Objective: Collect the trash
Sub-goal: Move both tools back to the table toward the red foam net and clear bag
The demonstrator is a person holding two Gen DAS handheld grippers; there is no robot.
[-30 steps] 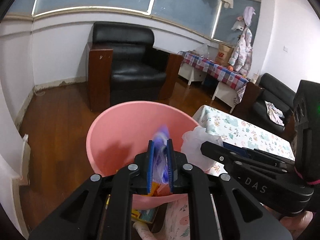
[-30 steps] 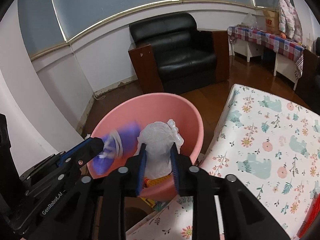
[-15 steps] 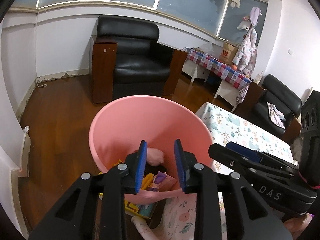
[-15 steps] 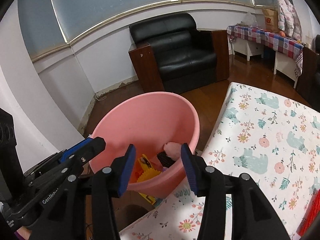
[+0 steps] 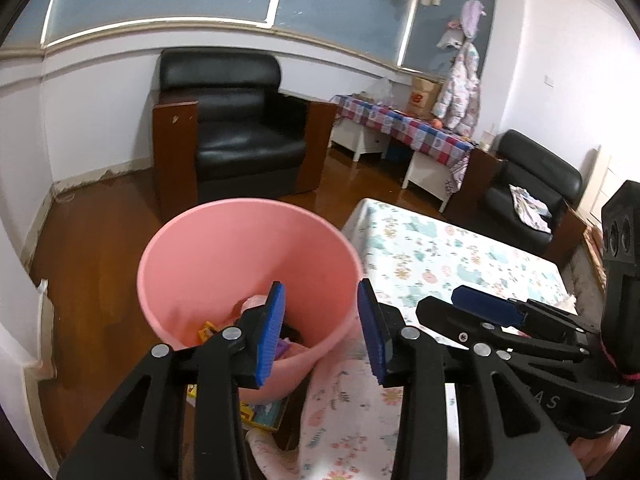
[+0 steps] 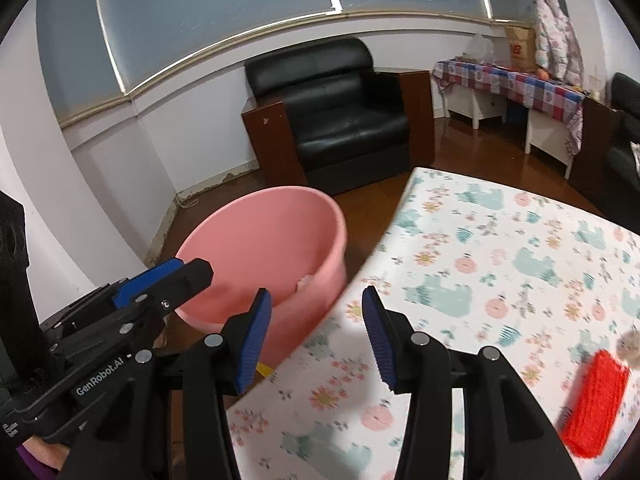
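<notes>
Nearest in the left wrist view: left tongs (image 5: pixel 322 312), blue pads parted and widening at this moment, nothing between them, poised over the near rim of the pink bucket (image 5: pixel 192 248). To their right, right tongs (image 5: pixel 486 312) seen side-on, one blue pad showing, above the surface (image 5: pixel 460 256) with its floral and bear-print cloth. In the right wrist view: right tongs (image 6: pixel 316 334) released too, pads apart and empty, hanging over the near left corner of the surface (image 6: pixel 500 264); left tongs (image 6: pixel 160 280) at the left edge, side-on, beside the bucket (image 6: pixel 256 232).

Down inside the bucket, against its near wall: trash (image 5: pixel 256 320), a jumble of yellow, purple and pale pink scraps with something dark, partly hidden behind the left pad. Beneath the bucket, on the floor, a flat printed item showing yellow and blue, too hidden to identify.

On the surface, near right in the right wrist view: a red knitted-looking piece (image 6: pixel 596 404), blurred, with a pale fuzzy thing (image 6: pixel 632 344) just beyond it at the frame edge.

Farther back: brown wooden floor, then a black leather armchair (image 5: pixel 236 128) with wooden sides against the far wall. Far right: a side bench under a checked cloth (image 5: pixel 404 128), a cardboard box on it, and clothes hanging above.
</notes>
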